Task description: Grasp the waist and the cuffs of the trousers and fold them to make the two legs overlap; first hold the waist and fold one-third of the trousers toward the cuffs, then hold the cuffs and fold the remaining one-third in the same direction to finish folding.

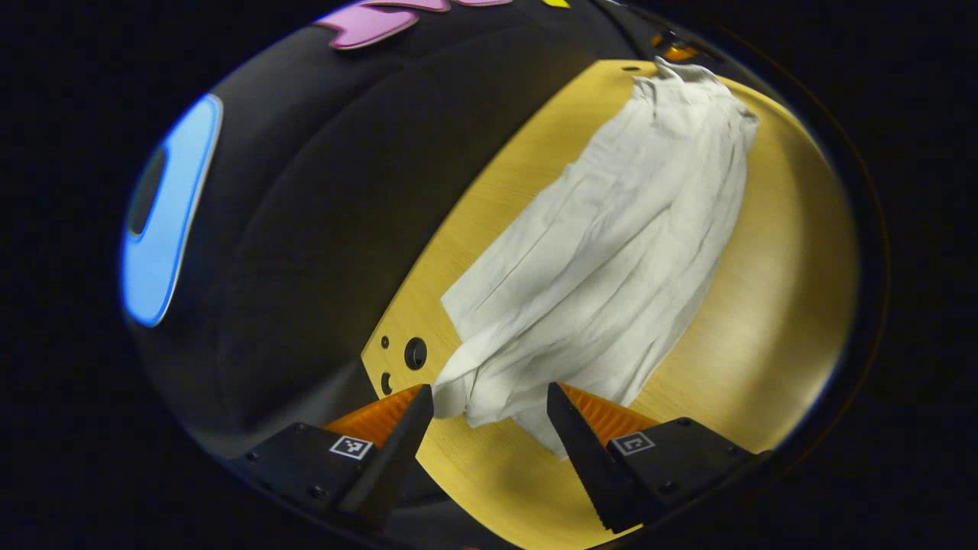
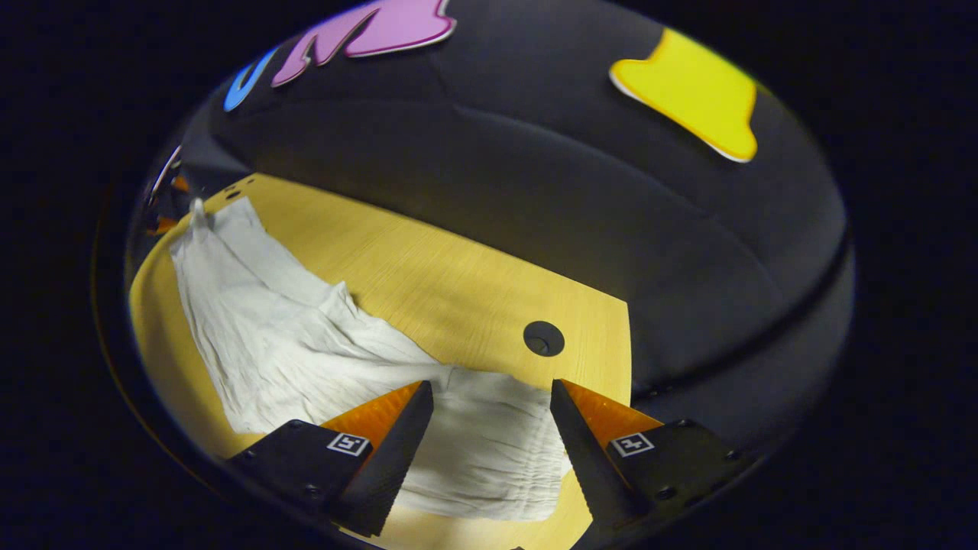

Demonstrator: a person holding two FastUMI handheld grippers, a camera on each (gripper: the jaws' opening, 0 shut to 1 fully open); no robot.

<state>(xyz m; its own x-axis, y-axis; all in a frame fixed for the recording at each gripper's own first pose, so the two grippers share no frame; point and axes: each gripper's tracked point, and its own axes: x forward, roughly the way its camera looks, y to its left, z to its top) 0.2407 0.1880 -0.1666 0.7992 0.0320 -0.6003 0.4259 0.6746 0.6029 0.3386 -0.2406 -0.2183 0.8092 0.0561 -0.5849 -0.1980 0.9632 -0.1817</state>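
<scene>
Trousers [image 1: 603, 260] rumpled lengthwise on counter [image 1: 772, 305] | left hand-held gripper [image 1: 489, 405] spread over one end | right hand-held gripper [image 2: 489, 401] spread over the other | far end possibly lifted | counter holes [image 2: 543, 338] alongside

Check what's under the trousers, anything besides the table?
The trousers lie on the wooden table, with bare wood around them and round holes beside the cloth. Whatever is beneath the fabric is covered, so it cannot be judged. Both grippers hover open over the ends.
</scene>
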